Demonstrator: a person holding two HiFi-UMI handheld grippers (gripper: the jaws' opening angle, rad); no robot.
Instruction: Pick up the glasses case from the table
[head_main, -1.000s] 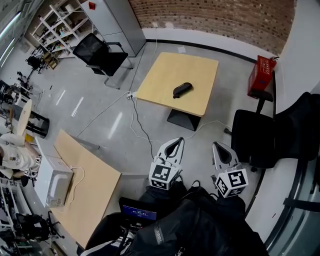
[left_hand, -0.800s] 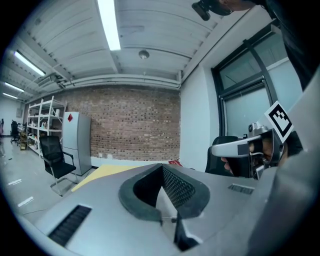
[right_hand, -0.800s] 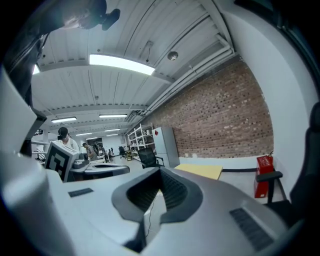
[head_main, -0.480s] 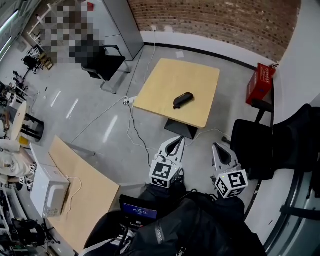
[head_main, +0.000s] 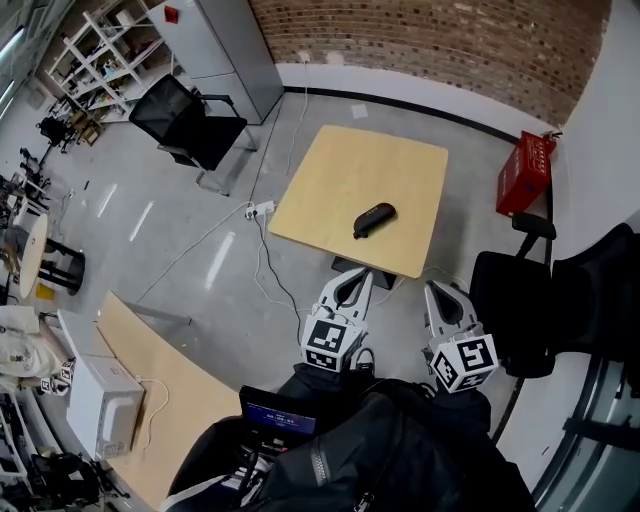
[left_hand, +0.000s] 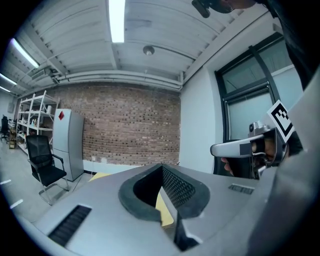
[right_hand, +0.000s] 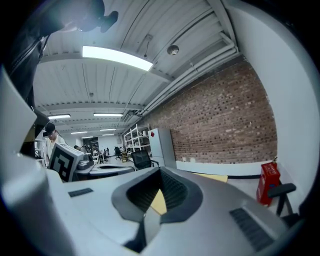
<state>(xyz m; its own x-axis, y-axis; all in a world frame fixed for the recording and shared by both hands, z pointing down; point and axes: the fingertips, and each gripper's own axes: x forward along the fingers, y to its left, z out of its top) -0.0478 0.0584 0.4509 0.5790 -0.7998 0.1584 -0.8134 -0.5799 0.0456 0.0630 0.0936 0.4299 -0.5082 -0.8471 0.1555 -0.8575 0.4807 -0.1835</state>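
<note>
A dark oblong glasses case (head_main: 373, 220) lies on a square light-wood table (head_main: 330, 185) in the middle of the head view. My left gripper (head_main: 357, 276) and right gripper (head_main: 437, 292) hang side by side short of the table's near edge, both apart from the case. Each one's jaws meet at the tips with nothing between them. In the left gripper view the left gripper (left_hand: 176, 220) points at the brick wall, and a sliver of the table (left_hand: 165, 212) shows through its jaw window. The right gripper (right_hand: 150, 216) likewise shows only a slice of table (right_hand: 159, 202).
A black office chair (head_main: 520, 310) stands close on the right, beside a red box (head_main: 522, 172). Another black chair (head_main: 185, 120) and a grey cabinet (head_main: 220, 45) stand at the far left. Cables (head_main: 262, 270) trail over the floor left of the table. A wooden bench (head_main: 170, 400) lies at the lower left.
The table and case have come nearer to both grippers and shifted slightly right in the head view, as the person walked toward them. Both grippers stay shut.
</note>
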